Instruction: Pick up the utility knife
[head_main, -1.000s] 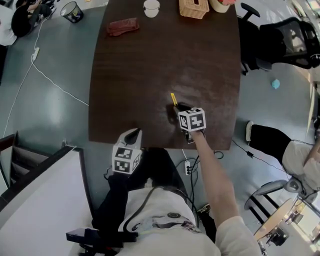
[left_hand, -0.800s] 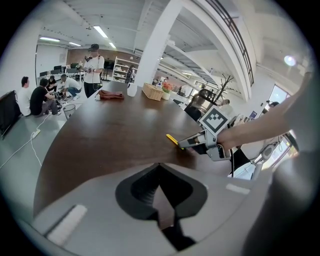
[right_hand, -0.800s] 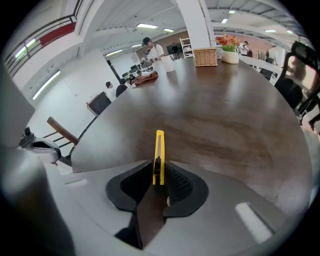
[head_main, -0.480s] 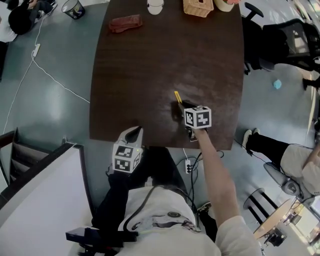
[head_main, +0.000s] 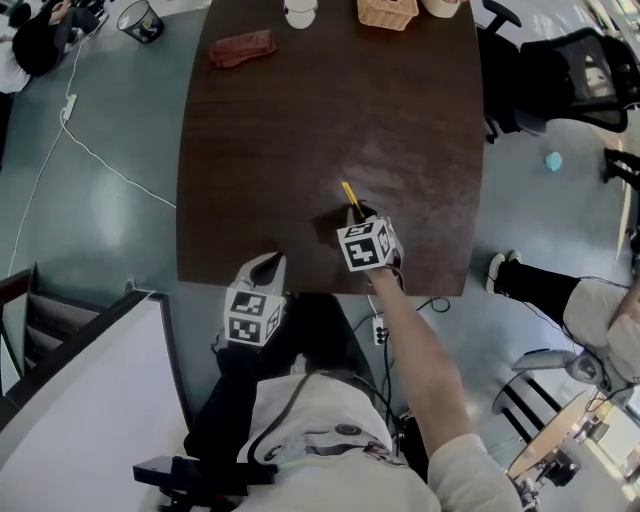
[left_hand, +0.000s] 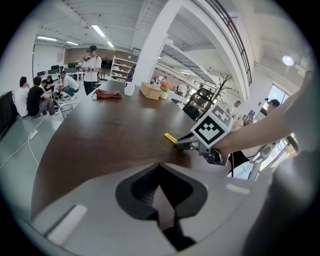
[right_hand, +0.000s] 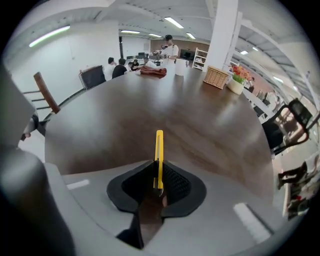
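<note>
A: State of the right gripper?
B: Jaws clamped on the utility knife. They hold the yellow body by its rear end, narrow side toward the gripper's camera. The rest sticks straight out ahead of the jaws.
A: Where is the knife relative to the worktop?
B: Just inside the worktop's near edge, right of its middle. The tip points toward the worktop's far end. The left gripper view shows the tip low over the wood. Can't tell whether it touches or hangs clear.
A: Who's holding it?
B: The person's forearm reaches in over the worktop's near edge, with the marker cube on top of the gripper.
A: Left gripper?
B: At the worktop's near edge, left of its middle. Jaws together, nothing between them. It's aimed across the worktop, and its camera catches the right gripper and the knife tip from the side.
A: Anything else on the worktop?
B: All at the far end. Red cloth toward the far-left corner, white cup near the middle of the far edge, wicker basket right of the cup.
A: Around the worktop?
B: Office chair off the right side. Wire bin on the floor beyond the far-left corner.
</note>
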